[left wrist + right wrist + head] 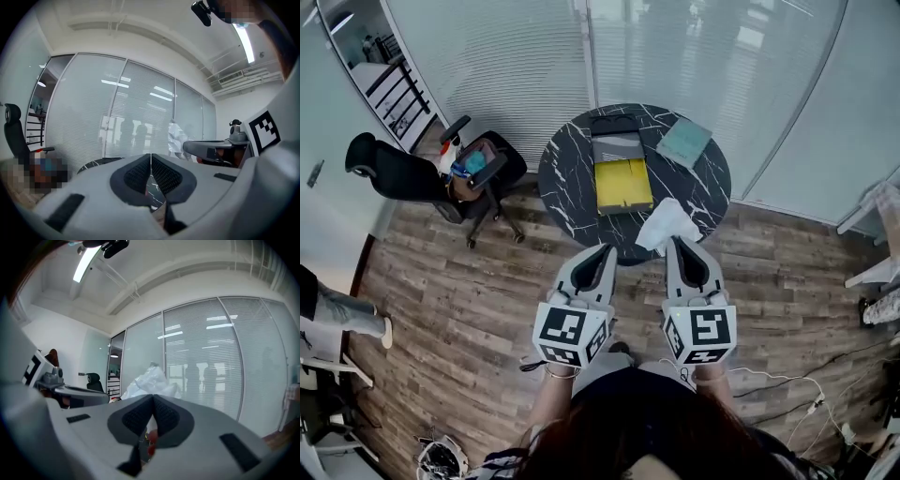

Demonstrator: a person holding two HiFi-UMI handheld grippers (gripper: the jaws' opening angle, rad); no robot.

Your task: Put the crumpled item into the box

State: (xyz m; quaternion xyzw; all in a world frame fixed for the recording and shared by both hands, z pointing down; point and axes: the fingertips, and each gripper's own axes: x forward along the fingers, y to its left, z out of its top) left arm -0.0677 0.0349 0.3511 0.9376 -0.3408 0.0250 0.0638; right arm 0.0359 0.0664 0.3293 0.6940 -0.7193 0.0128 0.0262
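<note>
Hovering at table [572,178] edge: crumpled item [667,223]

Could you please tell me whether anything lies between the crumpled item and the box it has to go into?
Nothing visible does. The right gripper holds the crumpled item at the near edge of the table, and only bare marble lies between it and the open yellow box.

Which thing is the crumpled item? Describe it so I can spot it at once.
Find the round black marble table; at its near edge, the right gripper is shut on the crumpled item. It is the only white, rumpled thing there: the yellow-lined box and the teal pad are flat and square-edged.
</note>
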